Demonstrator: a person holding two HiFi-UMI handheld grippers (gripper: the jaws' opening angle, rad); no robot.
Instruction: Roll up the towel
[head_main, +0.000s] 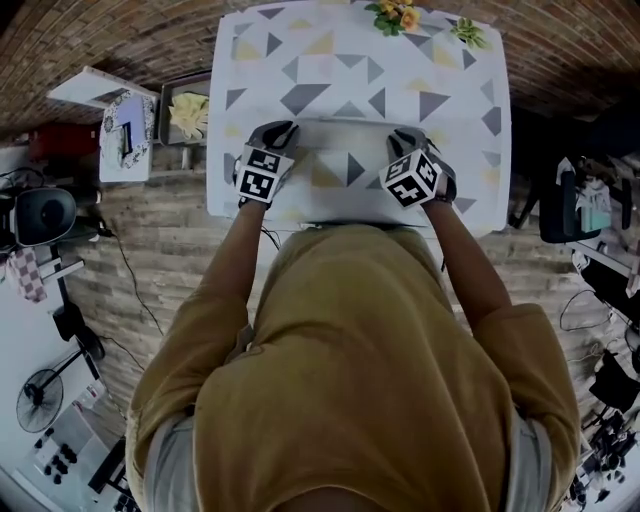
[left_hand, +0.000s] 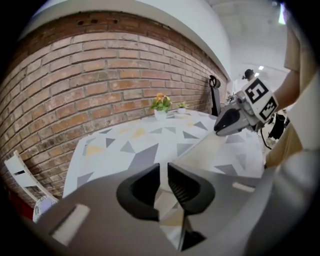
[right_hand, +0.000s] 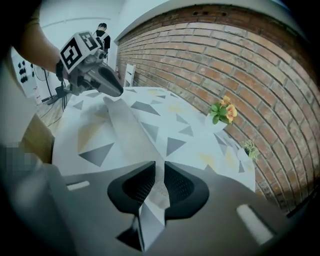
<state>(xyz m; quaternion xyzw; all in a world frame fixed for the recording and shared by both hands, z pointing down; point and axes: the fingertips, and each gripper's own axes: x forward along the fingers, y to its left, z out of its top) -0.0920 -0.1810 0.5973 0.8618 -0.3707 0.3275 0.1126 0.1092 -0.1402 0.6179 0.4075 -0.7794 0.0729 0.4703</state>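
1. A person (head_main: 370, 380) in a mustard top stands at the near side of a table (head_main: 214, 100), working a towel (head_main: 350, 80) printed with grey and yellow triangles.
2. Progress: barely begun, by the look of it. Most of the patterned cloth lies flat, spread toward the far side, where a flower pot (head_main: 395, 15) stands by the brick wall (left_hand: 75, 80). No wound turns show in any view.
3. Done so far, it appears: the towel's near edge is picked up at two points and runs as a pale raised band from one pair of tongs to the other.
4. Left to do, judging from this: turn that edge over onto the flat cloth and wind it toward the far side until the whole length is a roll.
5. The left tongs (head_main: 280, 128) are clamped on the near-left part of the edge. In the left gripper view, patterned fabric is pinched between the nearly closed pads and spills out below them.
6. The right tongs (head_main: 405, 135) grip the near-right part the same way, with a fold of triangle-print cloth caught between the pads in the right gripper view.
7. The two pairs sit well apart and roughly level with each other, both angled down toward the far side. The towel spans the gap between them and extends beyond. Where the towel ends and any table cover begins cannot be told.
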